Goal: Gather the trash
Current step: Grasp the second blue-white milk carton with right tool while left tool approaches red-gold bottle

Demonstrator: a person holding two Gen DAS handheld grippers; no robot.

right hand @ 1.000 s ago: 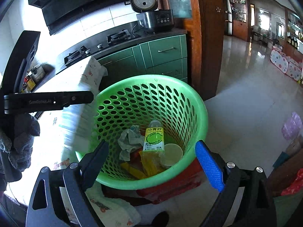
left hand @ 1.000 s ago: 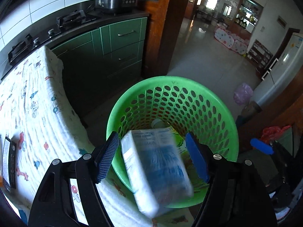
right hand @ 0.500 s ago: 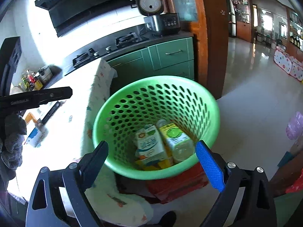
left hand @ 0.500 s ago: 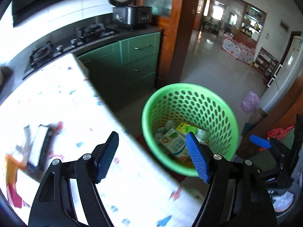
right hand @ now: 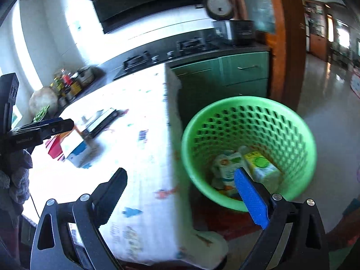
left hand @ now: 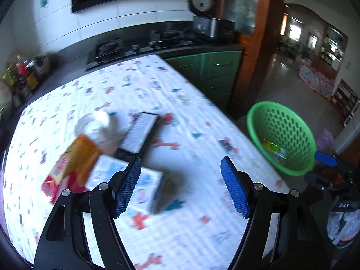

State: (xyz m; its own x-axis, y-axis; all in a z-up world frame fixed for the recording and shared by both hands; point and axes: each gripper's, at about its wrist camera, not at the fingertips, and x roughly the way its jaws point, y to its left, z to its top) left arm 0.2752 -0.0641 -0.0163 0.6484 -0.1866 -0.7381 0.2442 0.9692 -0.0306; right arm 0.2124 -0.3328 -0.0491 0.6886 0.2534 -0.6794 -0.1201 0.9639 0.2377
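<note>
Already inside the green basket, which stood on the floor just beside the counter, lay a white-and-green carton and a yellow-green carton, side by side at the bottom. More rubbish waited on the counter's patterned cloth: an orange carton lay tilted over a red packet, a white crumpled wad sat just behind it, and a white-and-blue box rested beside them, its near end hidden behind one finger of the left hand-held gripper. A flat dark tray with a pale panel lay nearby. That left hand-held gripper hovered above the cloth with its blue pads wide apart and nothing between them. From its own camera, the right hand-held gripper also had its fingers spread apart and empty, one over the counter's edge, the other over the basket's rim. Behind the counter ran a dark worktop with a gas hob, green cabinets and a rice cooker. Much of both views was blurred.
</note>
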